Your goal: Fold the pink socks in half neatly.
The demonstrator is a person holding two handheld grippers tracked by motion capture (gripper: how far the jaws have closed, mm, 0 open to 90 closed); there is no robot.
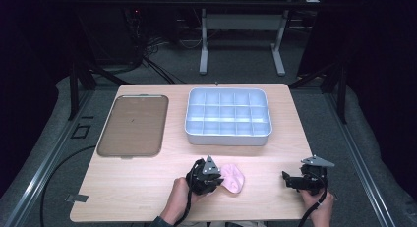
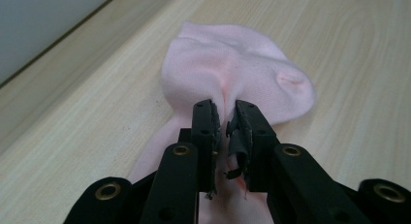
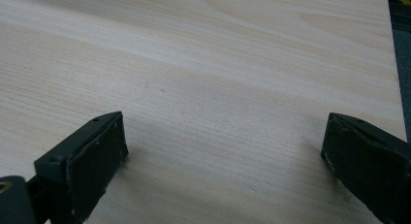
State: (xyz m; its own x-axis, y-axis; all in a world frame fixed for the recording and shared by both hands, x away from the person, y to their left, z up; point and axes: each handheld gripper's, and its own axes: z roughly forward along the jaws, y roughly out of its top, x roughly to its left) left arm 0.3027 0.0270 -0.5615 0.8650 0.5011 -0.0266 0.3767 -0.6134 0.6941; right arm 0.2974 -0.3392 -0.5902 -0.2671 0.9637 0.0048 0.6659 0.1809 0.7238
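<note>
A pale pink sock [image 1: 233, 178] lies crumpled on the wooden table [image 1: 147, 183] near its front edge. My left gripper [image 1: 215, 178] sits at the sock's left end. In the left gripper view its jaws stand nearly together, pinching a raised fold of the pink sock [image 2: 232, 73] between the pads; the left gripper [image 2: 225, 118] is shut on it. My right gripper [image 1: 286, 178] rests at the front right of the table, apart from the sock. In the right gripper view its jaws stand wide apart over bare wood, and the right gripper [image 3: 223, 151] is open and holds nothing.
A white compartment tray [image 1: 227, 134] with several empty cells stands at the back middle. A flat brown tray [image 1: 134, 125] lies at the back left. Beyond the table's far edge are dark floor, cables and a desk frame [image 1: 241, 35].
</note>
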